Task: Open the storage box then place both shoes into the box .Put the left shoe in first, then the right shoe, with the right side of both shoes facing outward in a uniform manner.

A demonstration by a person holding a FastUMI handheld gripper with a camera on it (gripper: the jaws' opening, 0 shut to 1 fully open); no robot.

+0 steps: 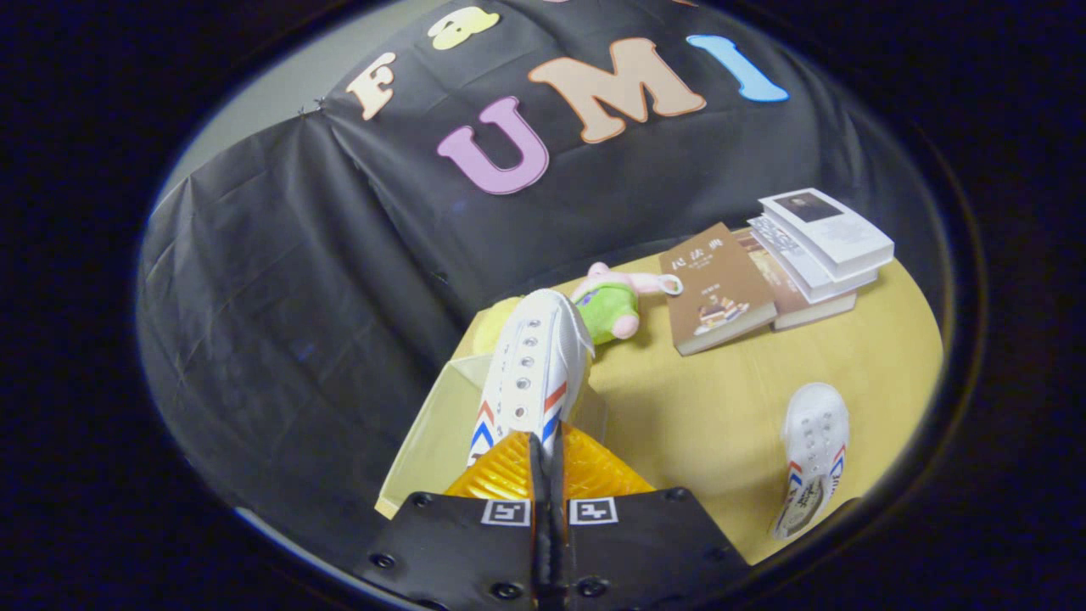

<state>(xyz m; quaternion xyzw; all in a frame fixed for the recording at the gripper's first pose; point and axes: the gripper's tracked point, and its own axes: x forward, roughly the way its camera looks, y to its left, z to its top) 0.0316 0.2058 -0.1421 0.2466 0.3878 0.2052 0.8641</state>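
My gripper [547,445] is shut on a white canvas shoe [530,373] with red and blue stripes, its two orange fingers [501,471] pressed on the shoe's rear. The shoe points away from me, held above the clear storage box [424,433], whose translucent wall shows below and to the left of the shoe. The second white shoe [813,454] lies on the yellow table [721,407] off to the right of the fingers, its opening facing me.
Beyond the held shoe lies a pink and green plush toy [612,305]. A brown book [717,288] and a stack of books [819,246] rest at the table's far right. The black cloth wall hangs behind and left of the table.
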